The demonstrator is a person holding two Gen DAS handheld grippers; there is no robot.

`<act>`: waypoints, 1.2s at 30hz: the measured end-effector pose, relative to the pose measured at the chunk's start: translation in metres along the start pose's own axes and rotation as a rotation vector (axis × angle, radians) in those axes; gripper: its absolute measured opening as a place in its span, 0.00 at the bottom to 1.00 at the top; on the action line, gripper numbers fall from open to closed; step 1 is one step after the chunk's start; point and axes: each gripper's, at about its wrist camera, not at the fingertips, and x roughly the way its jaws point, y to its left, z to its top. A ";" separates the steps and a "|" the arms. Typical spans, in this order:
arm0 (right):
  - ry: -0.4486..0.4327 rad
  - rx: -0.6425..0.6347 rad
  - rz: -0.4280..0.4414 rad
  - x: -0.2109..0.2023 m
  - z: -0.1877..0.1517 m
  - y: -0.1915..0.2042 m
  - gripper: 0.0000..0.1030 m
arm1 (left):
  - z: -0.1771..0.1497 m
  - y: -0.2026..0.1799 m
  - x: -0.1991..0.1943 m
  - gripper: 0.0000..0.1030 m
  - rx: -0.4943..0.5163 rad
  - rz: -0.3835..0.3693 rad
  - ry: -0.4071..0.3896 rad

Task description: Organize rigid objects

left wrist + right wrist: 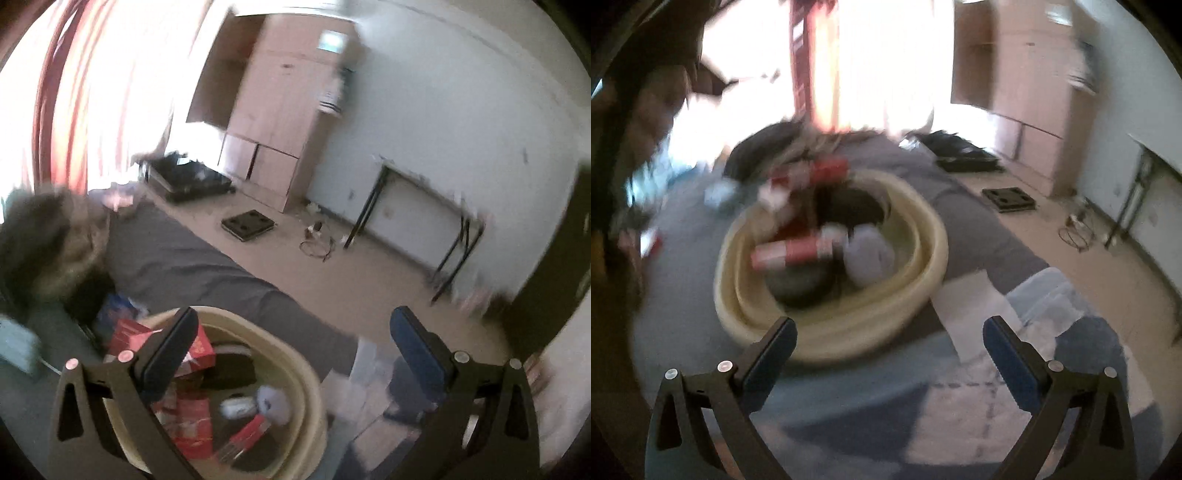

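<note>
Both the left claw (pixel 291 345) and right claw (pixel 890 354) gape apart, empty. At twelve o'clock ahead, the cream basin (pixel 923 225) holds red boxes (pixel 786 253), probably light, stiff; best pinched across flat faces.

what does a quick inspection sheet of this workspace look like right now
surface: grey bed cover, wrinkled.
job's things: cream basin on the cover, holding red boxes, a red-and-white can and a pale bundle; details blurred.
clutter: clear plastic bin beside the basin, more red items behind it.
grippers: left gripper and right gripper both have jaws wide apart, empty.
cables: looped wire on the floor.
surroundings: wardrobe, folding table, black tray.
</note>
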 end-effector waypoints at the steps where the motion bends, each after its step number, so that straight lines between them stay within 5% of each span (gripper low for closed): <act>1: -0.003 0.005 0.009 0.001 -0.003 -0.003 1.00 | -0.007 -0.011 -0.007 1.00 0.035 0.031 -0.022; 5: -0.051 0.062 0.096 -0.007 -0.014 -0.021 1.00 | -0.060 -0.025 -0.027 1.00 0.110 0.091 -0.073; 8: 0.018 -0.006 0.093 -0.004 -0.028 -0.022 1.00 | -0.108 -0.020 -0.043 1.00 0.107 0.108 -0.035; 10: 0.046 -0.087 0.117 -0.003 -0.035 -0.015 1.00 | -0.141 -0.020 -0.050 1.00 0.198 0.182 -0.025; 17: 0.079 -0.129 0.144 0.017 -0.034 -0.005 1.00 | -0.209 0.021 -0.019 1.00 0.234 0.172 0.176; 19: 0.114 -0.155 0.151 0.030 -0.034 0.004 1.00 | -0.218 0.028 -0.002 1.00 0.248 0.231 0.224; 24: 0.143 -0.199 0.132 0.055 -0.030 0.017 1.00 | -0.227 0.042 0.028 1.00 0.160 0.217 0.384; 36: 0.170 -0.194 0.088 0.076 -0.024 0.025 1.00 | -0.221 0.035 0.040 1.00 0.152 0.246 0.384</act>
